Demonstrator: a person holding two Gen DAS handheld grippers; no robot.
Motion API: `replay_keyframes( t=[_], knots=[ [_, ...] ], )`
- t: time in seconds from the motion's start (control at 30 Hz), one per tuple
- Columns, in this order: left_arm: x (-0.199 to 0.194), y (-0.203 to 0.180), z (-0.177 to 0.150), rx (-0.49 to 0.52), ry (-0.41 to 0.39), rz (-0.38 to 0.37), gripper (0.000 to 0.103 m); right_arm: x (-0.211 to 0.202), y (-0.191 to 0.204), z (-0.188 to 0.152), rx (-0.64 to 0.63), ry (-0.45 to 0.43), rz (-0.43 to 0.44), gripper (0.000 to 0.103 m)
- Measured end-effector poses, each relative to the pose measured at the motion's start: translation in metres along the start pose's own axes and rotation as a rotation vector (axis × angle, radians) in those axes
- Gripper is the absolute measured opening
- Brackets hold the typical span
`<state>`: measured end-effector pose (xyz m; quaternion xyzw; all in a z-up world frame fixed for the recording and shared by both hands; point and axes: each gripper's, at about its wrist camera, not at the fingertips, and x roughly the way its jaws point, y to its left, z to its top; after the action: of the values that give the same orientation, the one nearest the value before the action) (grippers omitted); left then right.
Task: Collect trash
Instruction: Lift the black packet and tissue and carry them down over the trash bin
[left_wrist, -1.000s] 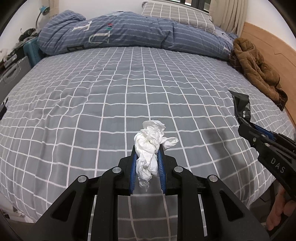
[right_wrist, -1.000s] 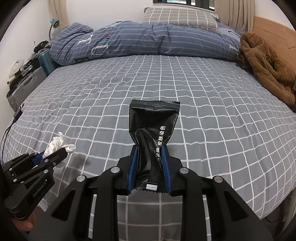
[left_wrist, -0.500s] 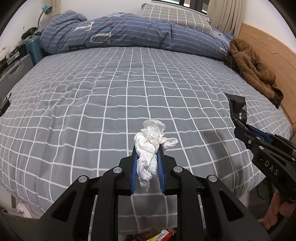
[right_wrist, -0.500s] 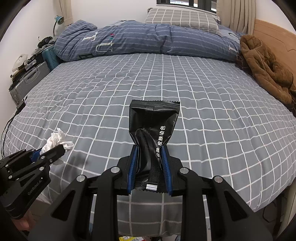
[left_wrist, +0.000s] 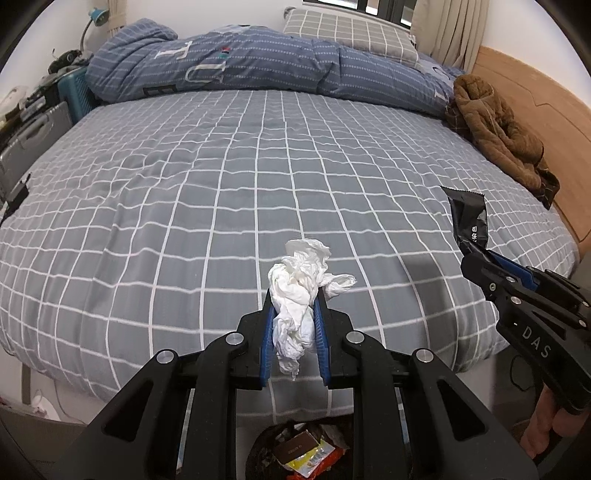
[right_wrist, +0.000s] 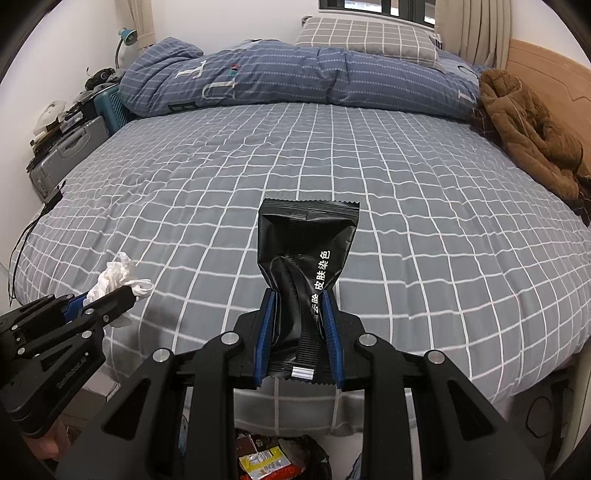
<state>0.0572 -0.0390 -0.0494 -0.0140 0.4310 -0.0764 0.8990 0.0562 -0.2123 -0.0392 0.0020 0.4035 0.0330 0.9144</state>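
Above the foot of the grey checked bed (left_wrist: 221, 206), the left tool (left_wrist: 293, 314) is clenched on a crumpled white tissue (left_wrist: 301, 284), feather-light and squashy, while the right tool (right_wrist: 300, 317) pinches a black wrapper (right_wrist: 308, 251), thin, crinkly and probably slippery, by its twisted waist, with the trash bin (left_wrist: 299, 452) just below both.

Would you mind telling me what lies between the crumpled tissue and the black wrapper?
Only bare grey checked bedsheet separates the crumpled tissue from the black wrapper; nothing else lies there. The left wrist view shows it best.
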Motion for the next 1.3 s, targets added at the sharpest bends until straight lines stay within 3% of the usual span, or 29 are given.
replay_keyframes(
  t=[0.87,1.3],
  knots=[
    [-0.044,-0.005,-0.064,-0.022,0.032,-0.023,0.018,-0.05,0.018,-0.067,-0.015,0.027,0.038,0.025],
    [-0.053,-0.001,-0.118,-0.025,0.107,0.003,0.018,-0.06,0.034,-0.118,-0.033,0.101,0.059,0.025]
  ],
)
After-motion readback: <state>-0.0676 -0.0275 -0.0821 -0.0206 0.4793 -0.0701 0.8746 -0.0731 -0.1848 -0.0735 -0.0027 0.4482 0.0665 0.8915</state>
